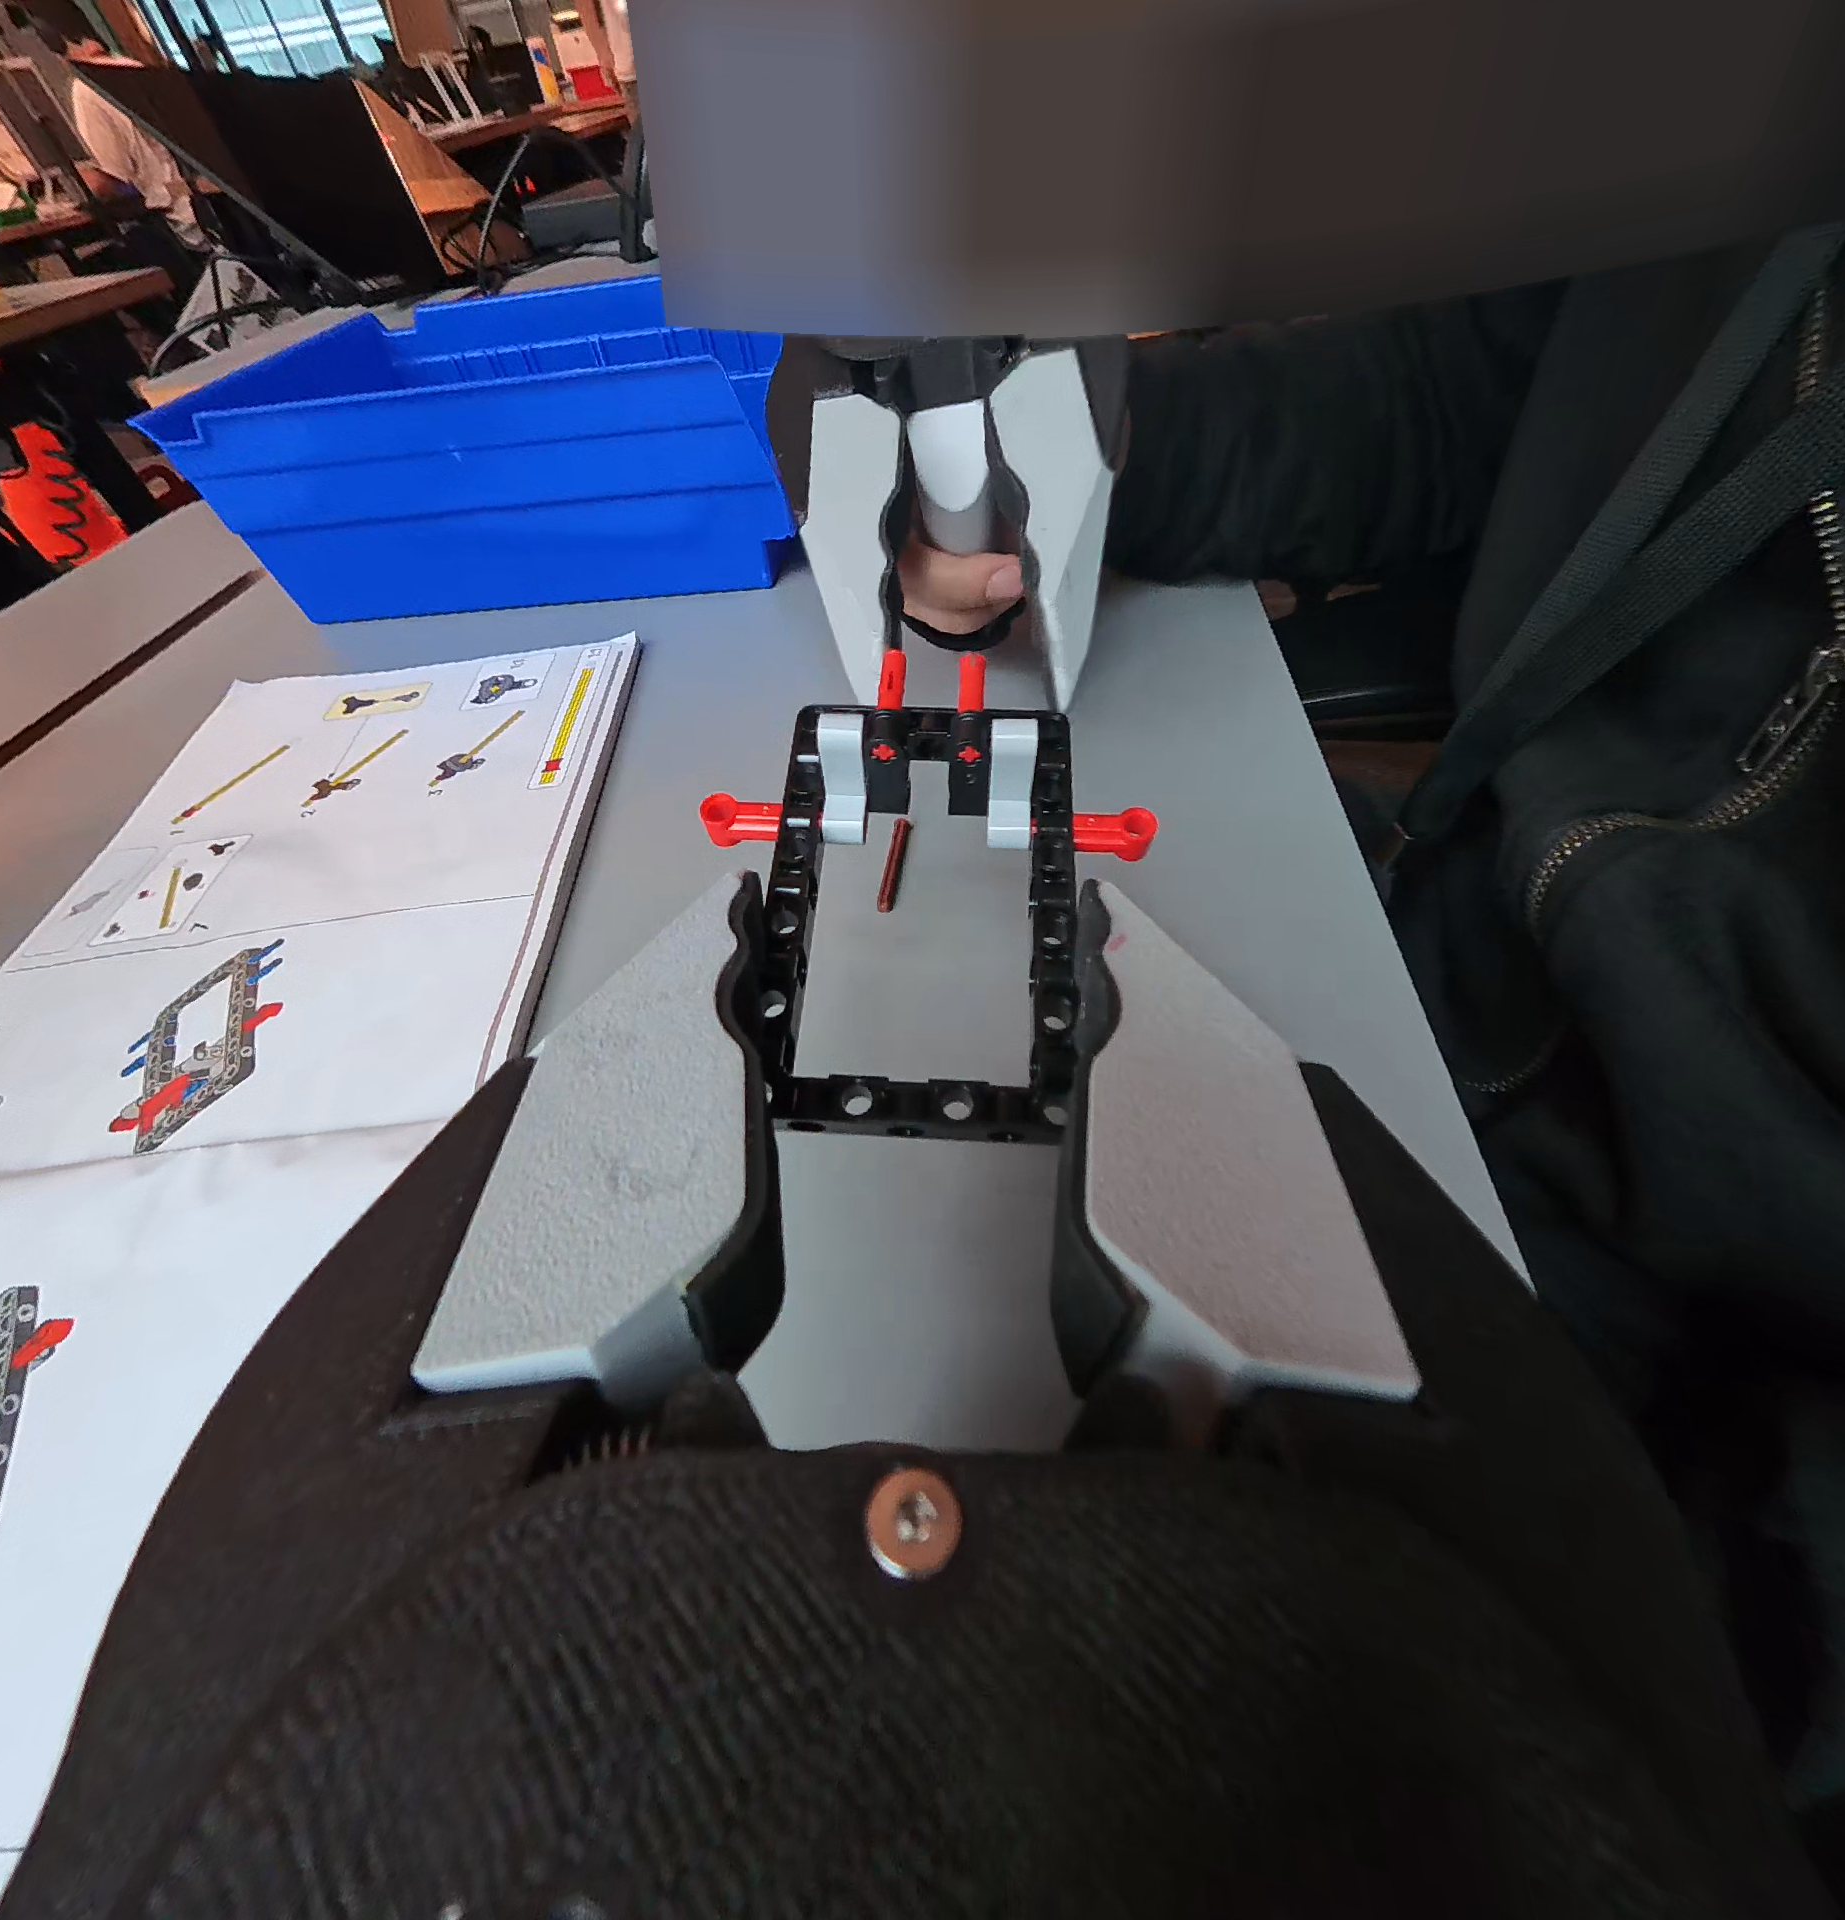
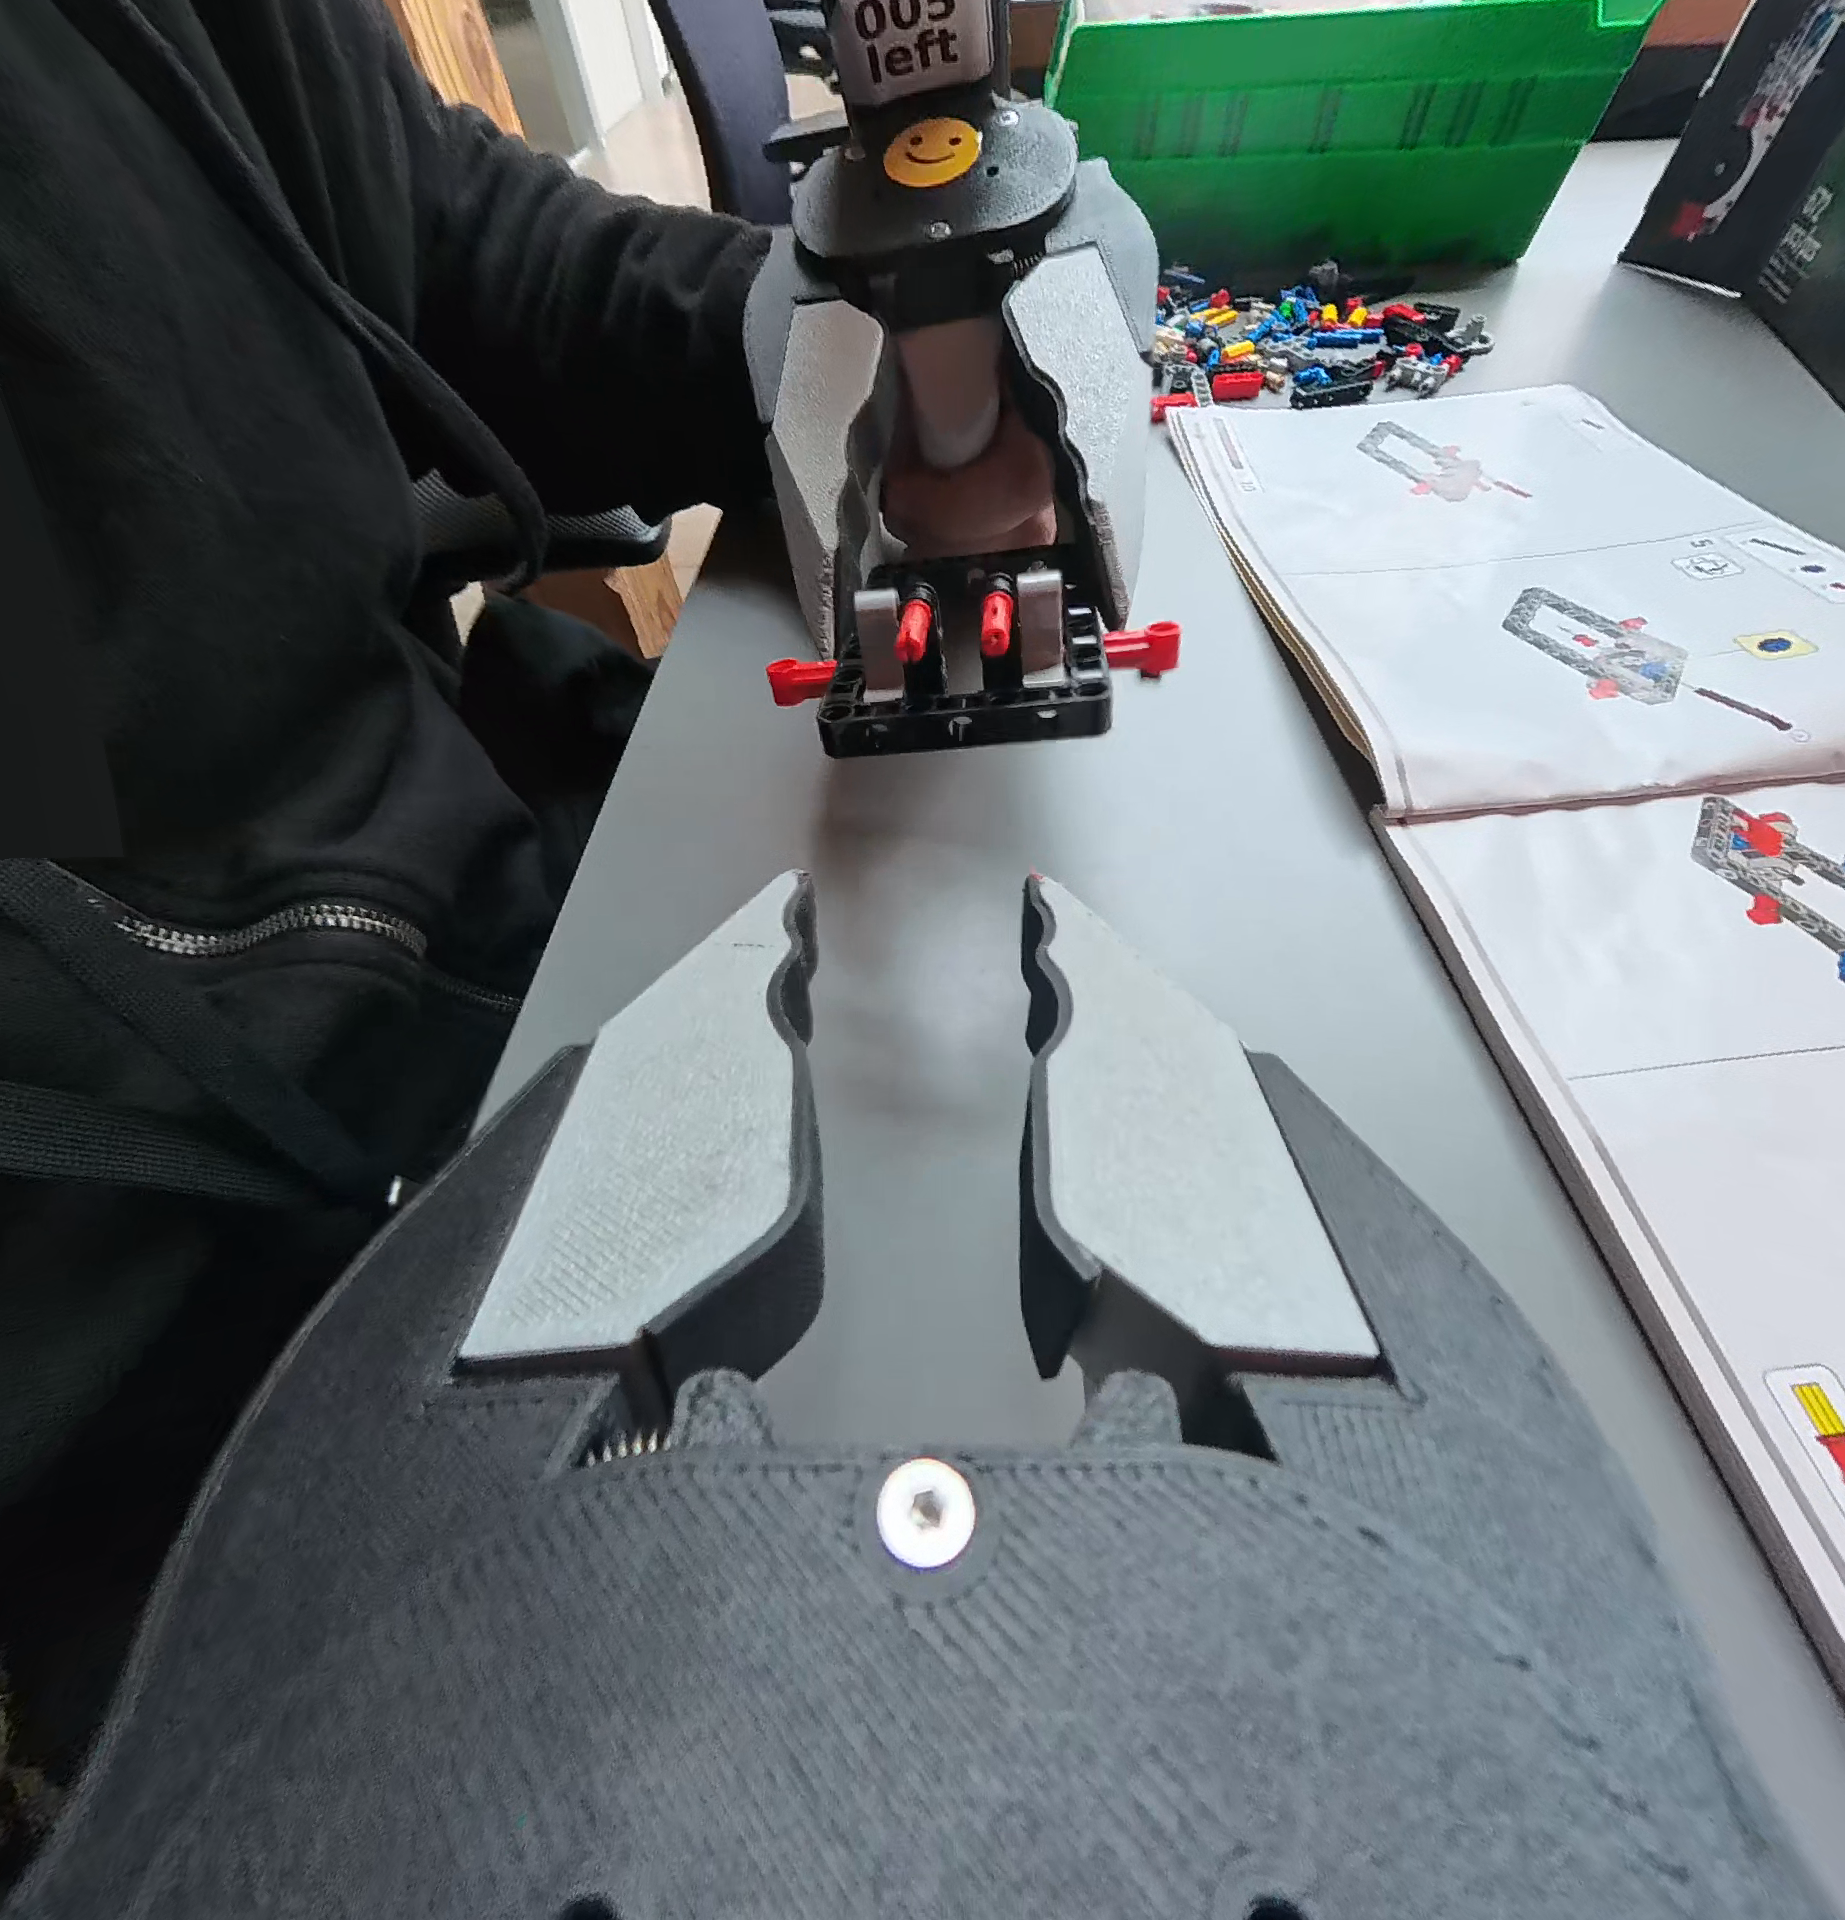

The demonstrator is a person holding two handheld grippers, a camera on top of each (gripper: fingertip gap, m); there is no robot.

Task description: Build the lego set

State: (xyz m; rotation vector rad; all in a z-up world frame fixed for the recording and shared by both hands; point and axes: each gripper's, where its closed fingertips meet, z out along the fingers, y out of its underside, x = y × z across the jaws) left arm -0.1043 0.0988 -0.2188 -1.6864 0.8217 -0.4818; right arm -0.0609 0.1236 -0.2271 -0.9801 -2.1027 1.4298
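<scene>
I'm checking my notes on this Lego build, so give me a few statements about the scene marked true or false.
1. The left claw grips the black rectangular Lego frame by its two long sides. True.
2. The right claw holds a red pin. False: it is open and empty.
3. A dark red axle rod lies inside the frame. True.
4. The blue plastic bin stands on the open instruction booklet. False: it stands on the grey table beyond the booklet.

Bare table (image 2: 928,831) is left between the right gripper (image 2: 918,935) and the frame (image 2: 965,717) at 12 o'clock; a booklet (image 2: 1520,582) lies at 2 o'clock.
</scene>
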